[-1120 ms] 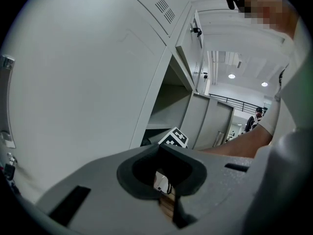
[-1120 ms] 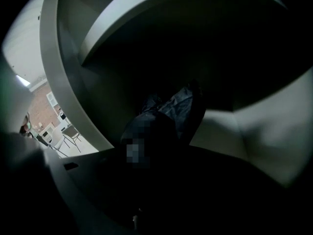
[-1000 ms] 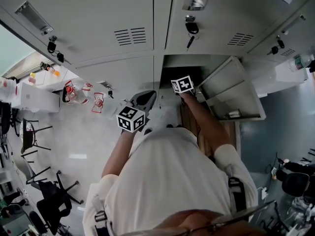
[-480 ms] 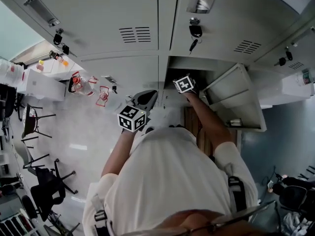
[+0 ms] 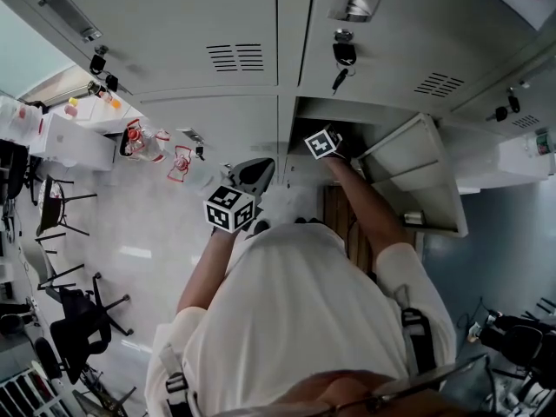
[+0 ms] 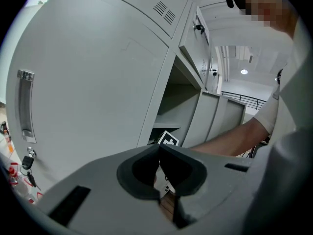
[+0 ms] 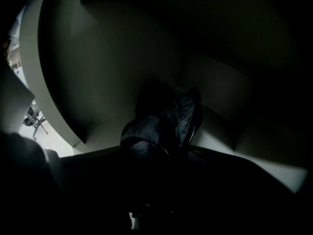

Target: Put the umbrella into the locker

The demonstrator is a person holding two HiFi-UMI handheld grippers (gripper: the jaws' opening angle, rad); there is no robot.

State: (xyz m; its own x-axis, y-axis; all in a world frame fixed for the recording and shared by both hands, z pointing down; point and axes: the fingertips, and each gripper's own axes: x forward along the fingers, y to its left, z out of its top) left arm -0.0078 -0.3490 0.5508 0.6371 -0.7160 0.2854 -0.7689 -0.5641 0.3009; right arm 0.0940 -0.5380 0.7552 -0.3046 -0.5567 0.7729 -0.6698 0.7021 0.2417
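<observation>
The right arm (image 5: 365, 215) reaches out nearly straight towards 12 o'clock in the head view, and its forearm passes into the open locker (image 5: 382, 111). The right gripper (image 5: 323, 142) is inside the opening and tips steeply down. The locker door (image 5: 417, 172) stands swung out at 4 o'clock of that gripper.

In the right gripper view the folded dark umbrella (image 7: 164, 124) lies inside the locker (image 7: 98, 58), between the jaws and stretching towards 12 o'clock. The jaws have just been opening. The dark hides whether their pads press the fabric.

The left arm (image 5: 204, 268) is bent and held close to the body. The left gripper (image 5: 259, 168) is outside the locker, at 8 o'clock of the right one, and points almost level at the closed doors. Its jaws are pressed together at the tips with nothing between them (image 6: 159, 148).
</observation>
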